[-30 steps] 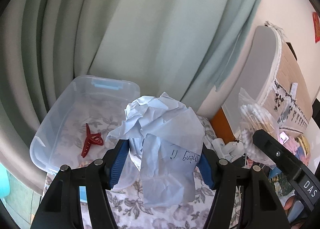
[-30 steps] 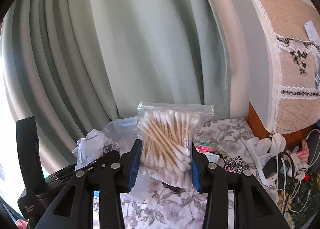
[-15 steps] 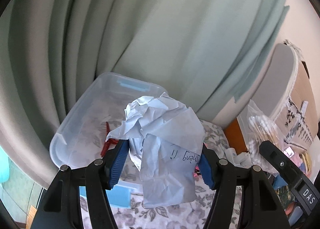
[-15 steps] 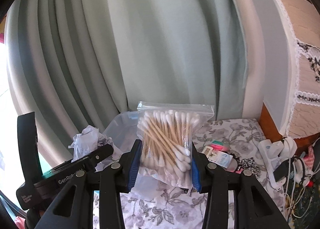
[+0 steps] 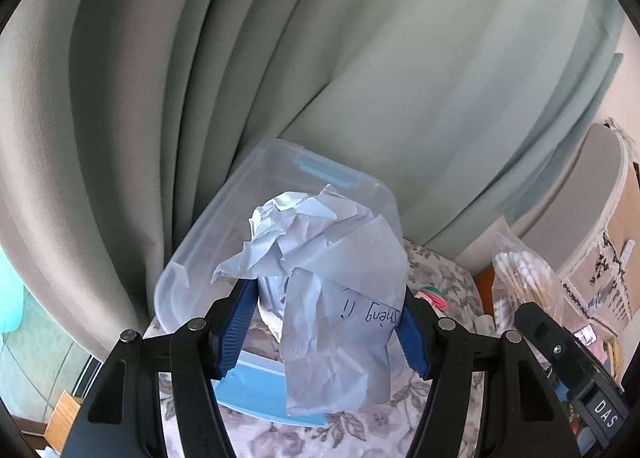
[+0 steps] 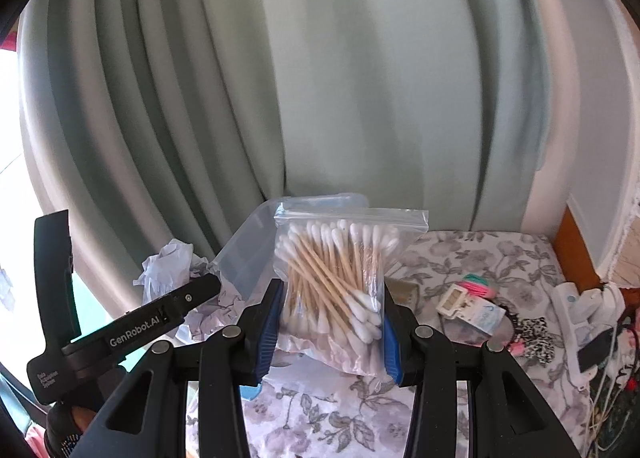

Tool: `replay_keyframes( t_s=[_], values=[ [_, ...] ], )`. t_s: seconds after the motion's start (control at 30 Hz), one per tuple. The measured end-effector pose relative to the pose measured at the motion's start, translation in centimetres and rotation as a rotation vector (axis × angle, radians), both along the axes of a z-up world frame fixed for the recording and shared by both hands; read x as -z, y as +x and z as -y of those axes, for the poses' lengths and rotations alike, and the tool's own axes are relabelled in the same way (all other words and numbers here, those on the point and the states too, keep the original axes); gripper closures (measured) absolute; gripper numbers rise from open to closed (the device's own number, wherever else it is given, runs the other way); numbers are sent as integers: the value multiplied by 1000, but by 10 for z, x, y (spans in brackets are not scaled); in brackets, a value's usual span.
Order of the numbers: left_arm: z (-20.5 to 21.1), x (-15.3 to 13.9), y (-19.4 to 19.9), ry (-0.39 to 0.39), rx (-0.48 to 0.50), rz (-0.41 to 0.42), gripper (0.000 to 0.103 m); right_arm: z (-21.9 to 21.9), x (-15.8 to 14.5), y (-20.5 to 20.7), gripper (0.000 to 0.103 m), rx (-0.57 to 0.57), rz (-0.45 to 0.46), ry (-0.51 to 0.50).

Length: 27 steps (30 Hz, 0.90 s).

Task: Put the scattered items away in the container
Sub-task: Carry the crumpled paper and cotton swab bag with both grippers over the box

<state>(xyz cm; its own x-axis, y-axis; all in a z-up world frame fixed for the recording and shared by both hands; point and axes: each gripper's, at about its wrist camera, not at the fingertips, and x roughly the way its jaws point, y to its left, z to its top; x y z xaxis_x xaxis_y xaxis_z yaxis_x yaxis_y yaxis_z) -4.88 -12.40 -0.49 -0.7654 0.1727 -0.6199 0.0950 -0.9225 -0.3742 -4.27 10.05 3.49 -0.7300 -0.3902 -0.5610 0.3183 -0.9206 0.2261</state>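
Left wrist view shows my left gripper (image 5: 326, 322) clenched on light, springy crumpled paper (image 5: 324, 278) near the clear bin (image 5: 200, 258), while my right gripper (image 6: 330, 322) squeezes the slippery cotton swab bag (image 6: 340, 282) low down.

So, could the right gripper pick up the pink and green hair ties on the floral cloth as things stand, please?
Probably not yet: the right gripper is shut on the bag of cotton swabs, so its jaws are occupied. The hair ties themselves lie uncovered on the cloth.

Left gripper (image 5: 326, 322) clamps crumpled paper (image 5: 332, 286) (handwritten) — clear container (image 5: 208, 258) behind.
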Motion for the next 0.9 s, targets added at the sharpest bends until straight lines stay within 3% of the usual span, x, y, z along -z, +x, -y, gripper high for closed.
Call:
replay_keyframes(
  t_s=[0.9],
  values=[
    [24,27,-15,36,-53,71,35,62,39,-32,55,-138,107,52]
  ],
)
